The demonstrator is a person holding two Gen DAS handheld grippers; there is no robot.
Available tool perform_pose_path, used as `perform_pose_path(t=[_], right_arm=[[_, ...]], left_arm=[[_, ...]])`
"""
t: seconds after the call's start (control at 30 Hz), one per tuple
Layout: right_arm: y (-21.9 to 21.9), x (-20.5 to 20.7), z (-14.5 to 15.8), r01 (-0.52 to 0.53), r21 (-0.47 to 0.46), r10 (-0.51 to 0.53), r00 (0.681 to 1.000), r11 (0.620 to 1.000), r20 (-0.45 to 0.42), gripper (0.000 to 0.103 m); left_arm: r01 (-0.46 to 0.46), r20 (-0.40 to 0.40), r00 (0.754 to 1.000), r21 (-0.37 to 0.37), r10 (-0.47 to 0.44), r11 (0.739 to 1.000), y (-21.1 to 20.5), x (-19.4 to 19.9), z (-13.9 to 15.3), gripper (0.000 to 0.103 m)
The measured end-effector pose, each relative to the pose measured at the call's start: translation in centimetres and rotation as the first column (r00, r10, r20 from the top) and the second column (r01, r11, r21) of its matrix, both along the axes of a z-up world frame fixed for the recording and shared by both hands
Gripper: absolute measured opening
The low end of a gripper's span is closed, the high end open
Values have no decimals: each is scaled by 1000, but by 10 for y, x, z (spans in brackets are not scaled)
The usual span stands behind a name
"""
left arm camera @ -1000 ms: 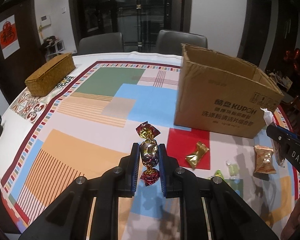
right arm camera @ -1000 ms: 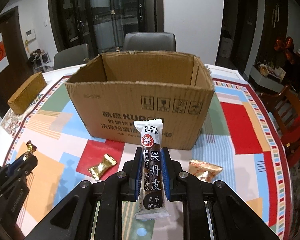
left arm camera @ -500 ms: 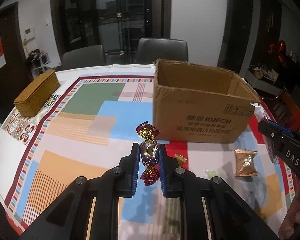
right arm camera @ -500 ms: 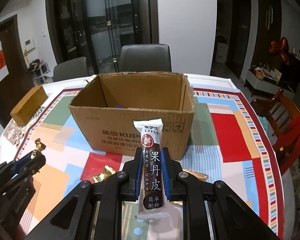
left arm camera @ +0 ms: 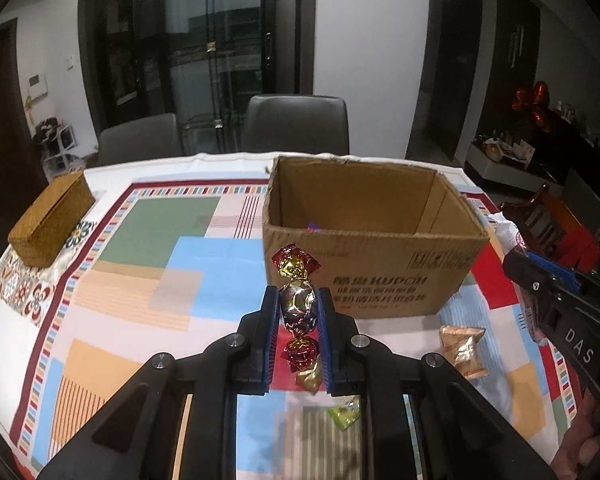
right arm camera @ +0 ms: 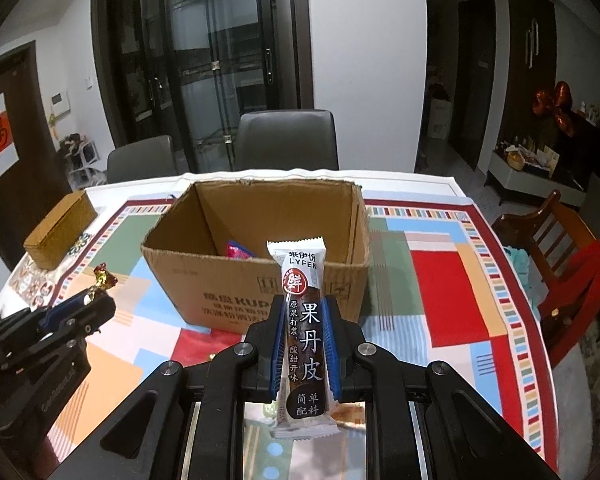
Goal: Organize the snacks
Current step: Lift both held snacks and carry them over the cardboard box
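Observation:
My left gripper (left arm camera: 298,300) is shut on a foil-wrapped candy (left arm camera: 298,306) with red and gold twisted ends, held above the table just in front of the open cardboard box (left arm camera: 374,280). My right gripper (right arm camera: 305,308) is shut on a long brown-and-white snack bar (right arm camera: 305,332), upright, also before the box (right arm camera: 236,296). A pink packet (right arm camera: 238,249) lies inside the box. In the right wrist view the left gripper (right arm camera: 96,300) shows at the left with the candy's end (right arm camera: 105,276) sticking up. The right gripper's body (left arm camera: 560,312) shows at the right of the left wrist view.
On the patterned tablecloth (left arm camera: 140,248) lie a gold packet (left arm camera: 466,350), a small gold candy (left arm camera: 310,378) and a green candy (left arm camera: 346,414) near the front. A woven box (left arm camera: 52,220) sits far left. Grey chairs (left arm camera: 296,126) stand behind the table, a wooden chair (right arm camera: 560,256) at the right.
Both grippers have risen with their snacks, so the box's inside now shows. The left gripper also swung right, bringing the box ahead of it.

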State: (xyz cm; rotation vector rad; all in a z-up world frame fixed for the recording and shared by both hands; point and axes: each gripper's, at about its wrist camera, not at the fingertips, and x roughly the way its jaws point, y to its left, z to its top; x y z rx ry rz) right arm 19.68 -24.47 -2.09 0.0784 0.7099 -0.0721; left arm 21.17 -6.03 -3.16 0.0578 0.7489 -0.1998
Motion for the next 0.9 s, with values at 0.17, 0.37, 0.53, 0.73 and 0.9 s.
perform_pose_path(t=[0.17,0.37,0.53,0.73,0.9], right_arm=[[-4,3,9,5,-2,-5,1000,1000,21,19],[-6,10,18,8,-1,-8,999,1000,43,19],[-7,20,23,13,-9,-12,998,1000,57,19],[-12,36,25,25,-13,-24,998,1000,62,19],[-13,47,29,28,-28,-26,997,999,70,19]], left_arm=[[24,21,999,1,-24,1000,-8,10,11,19],[41,41,998,4,-41,999,-15,22,19,19],[66,46,997,3,-66,998,-21,35,23,19],[78,73,994,6,-78,997,-26,53,32,19],[111,80,990,21,-112,994,-32,68,35,19]])
